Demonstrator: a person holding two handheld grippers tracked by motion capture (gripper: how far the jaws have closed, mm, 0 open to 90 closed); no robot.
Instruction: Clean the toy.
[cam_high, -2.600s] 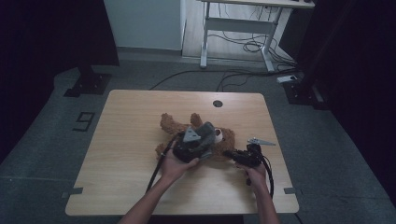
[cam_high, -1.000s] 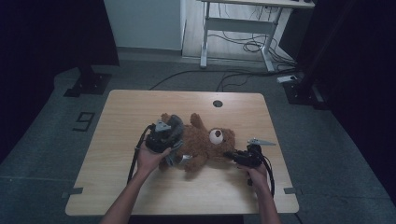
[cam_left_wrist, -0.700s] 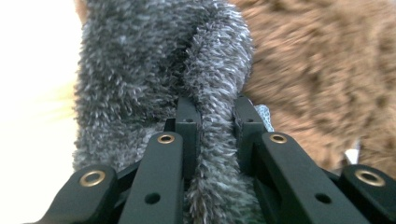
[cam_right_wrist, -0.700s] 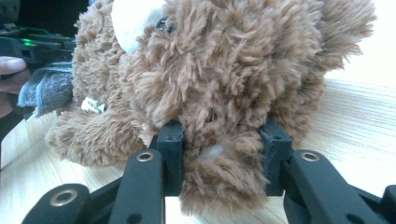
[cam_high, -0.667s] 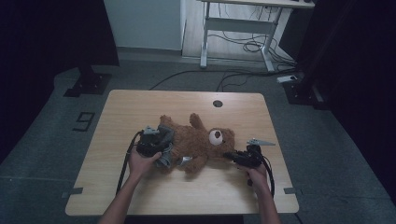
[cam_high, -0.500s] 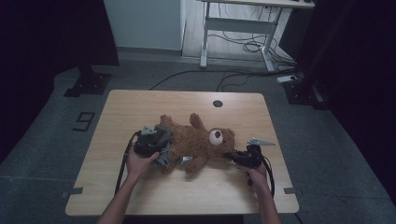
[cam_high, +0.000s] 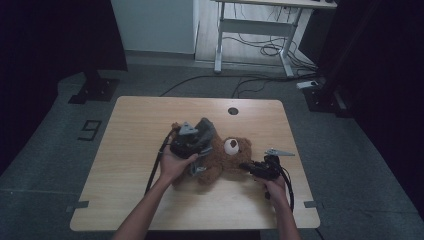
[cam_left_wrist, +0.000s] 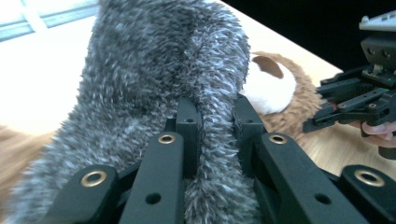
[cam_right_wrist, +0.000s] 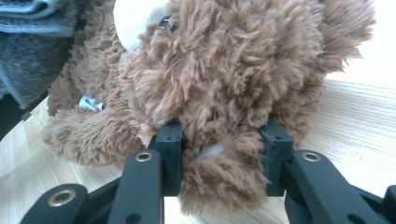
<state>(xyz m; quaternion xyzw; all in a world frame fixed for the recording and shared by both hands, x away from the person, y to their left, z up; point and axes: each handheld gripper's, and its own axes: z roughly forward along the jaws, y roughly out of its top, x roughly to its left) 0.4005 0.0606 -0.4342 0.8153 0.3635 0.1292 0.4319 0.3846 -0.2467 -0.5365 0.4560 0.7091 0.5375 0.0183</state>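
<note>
Both tongs clamped: left (cam_left_wrist: 212, 121) grey fabric (cam_left_wrist: 154, 70), right (cam_right_wrist: 219, 140) bear (cam_right_wrist: 224, 79).

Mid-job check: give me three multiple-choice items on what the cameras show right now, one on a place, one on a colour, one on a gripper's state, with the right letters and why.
1. Where does the teddy bear lie?
A. on the wooden table
B. on the floor
C. on a chair

2. What colour is the fuzzy garment in the left gripper?
A. red
B. grey
C. yellow

3. What is the right gripper doing?
A. hanging open above the table
B. lying on the floor
C. clamped on brown plush of the bear

Answers:
1. A, the high view shows the bear on the tabletop between both hands.
2. B, the left gripper view shows grey fur pinched between its jaws.
3. C, the right gripper view shows both jaws pressing into the bear's brown fur.
</note>
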